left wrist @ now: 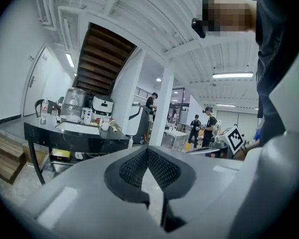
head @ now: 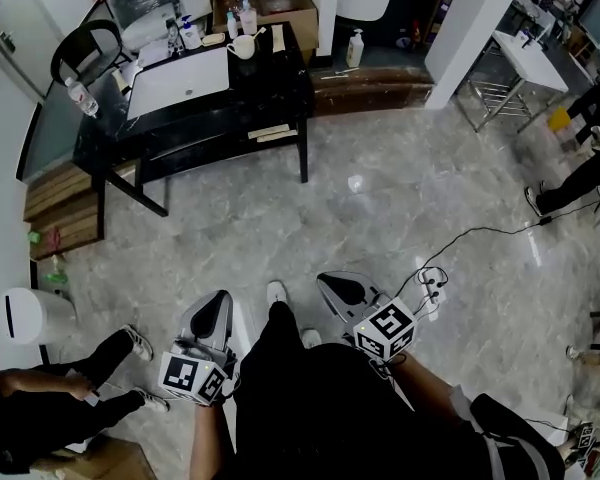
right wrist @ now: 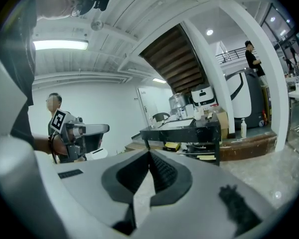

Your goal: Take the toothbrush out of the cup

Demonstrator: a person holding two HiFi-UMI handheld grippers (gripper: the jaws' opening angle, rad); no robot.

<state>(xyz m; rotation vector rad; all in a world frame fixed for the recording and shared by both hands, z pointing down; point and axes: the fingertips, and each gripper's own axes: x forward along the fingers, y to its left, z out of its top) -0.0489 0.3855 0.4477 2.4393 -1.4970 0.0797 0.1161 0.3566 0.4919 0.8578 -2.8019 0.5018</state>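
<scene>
A white cup (head: pixel 242 45) with a toothbrush (head: pixel 259 34) leaning out of it stands on the black table (head: pixel 270 88) far ahead across the floor. The cup is too small to make out clearly in the gripper views, which show the table (left wrist: pixel 74 133) (right wrist: pixel 184 128) at a distance. My left gripper (head: pixel 218 303) (left wrist: pixel 147 151) and right gripper (head: pixel 332 283) (right wrist: pixel 149 156) are held close to my body, well short of the table. Both are shut, pads meeting at the tips with nothing between them.
A white basin (head: pixel 180 80), several bottles and a cardboard box (head: pixel 270 8) share the table. A black chair (head: pixel 85 43) and wooden steps (head: pixel 65 208) lie to its left. A seated person's legs (head: pixel 100 378), a white bin (head: pixel 35 316), a floor cable (head: pixel 470 233) and a pillar (head: pixel 470 28) surround me.
</scene>
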